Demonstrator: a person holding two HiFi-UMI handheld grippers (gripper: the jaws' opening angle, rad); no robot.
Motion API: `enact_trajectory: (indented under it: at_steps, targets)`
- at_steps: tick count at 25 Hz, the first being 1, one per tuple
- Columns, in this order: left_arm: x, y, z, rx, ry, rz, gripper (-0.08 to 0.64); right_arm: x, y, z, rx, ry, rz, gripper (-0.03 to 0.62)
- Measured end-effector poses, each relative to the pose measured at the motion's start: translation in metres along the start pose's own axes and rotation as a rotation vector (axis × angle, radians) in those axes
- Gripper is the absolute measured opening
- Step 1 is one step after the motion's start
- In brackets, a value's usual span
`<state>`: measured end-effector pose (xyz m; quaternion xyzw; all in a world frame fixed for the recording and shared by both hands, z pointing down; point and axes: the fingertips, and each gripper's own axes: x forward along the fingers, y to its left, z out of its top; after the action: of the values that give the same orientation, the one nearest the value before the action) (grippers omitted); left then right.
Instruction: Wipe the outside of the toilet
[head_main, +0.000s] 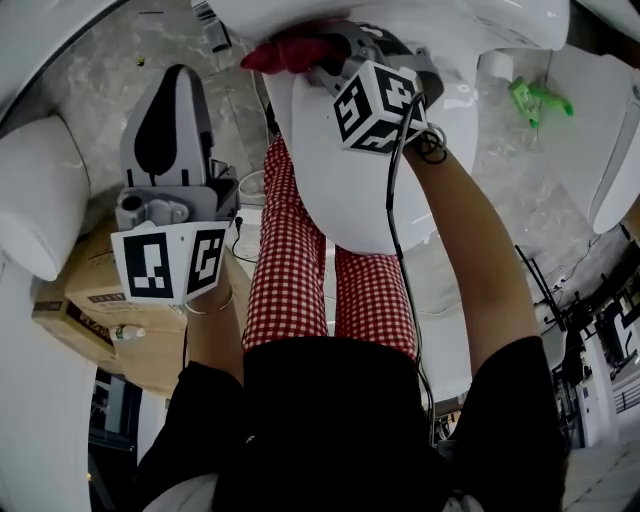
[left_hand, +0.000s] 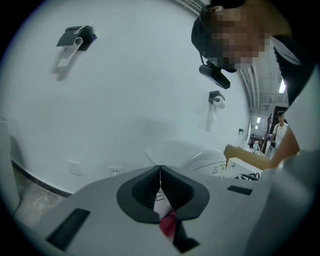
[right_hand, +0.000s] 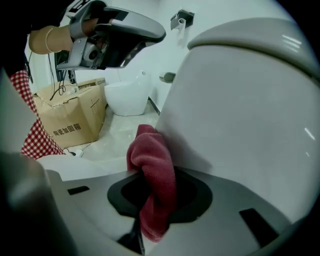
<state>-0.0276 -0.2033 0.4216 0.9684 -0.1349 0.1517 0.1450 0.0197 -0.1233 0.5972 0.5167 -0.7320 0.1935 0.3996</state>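
Cloth in right hand-held gripper hides part of toilet.

Red cloth, bunched & hanging vert., touching curved outer side wall of glossy white toilet, below its rim.

The cloth is clamped in the right gripper and laid against the side of the toilet, while the left gripper is held well apart, above a cardboard box beside a second toilet.
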Motion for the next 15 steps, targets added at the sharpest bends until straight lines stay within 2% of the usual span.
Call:
enact_trajectory:
  at_steps: [3, 8, 15]
  targets:
    - [-0.001, 0.003, -0.002, -0.016, 0.002, 0.004, 0.011, 0.004, -0.004, -0.007, 0.035, 0.037, -0.014, 0.098]
    - [0.002, 0.003, 0.0, -0.02, -0.002, 0.008, 0.011, 0.002, -0.011, -0.012, 0.046, 0.044, -0.022, 0.098]
    - [0.007, -0.003, 0.001, -0.031, -0.005, -0.002, 0.011, -0.006, -0.022, -0.037, 0.144, 0.084, -0.041, 0.098]
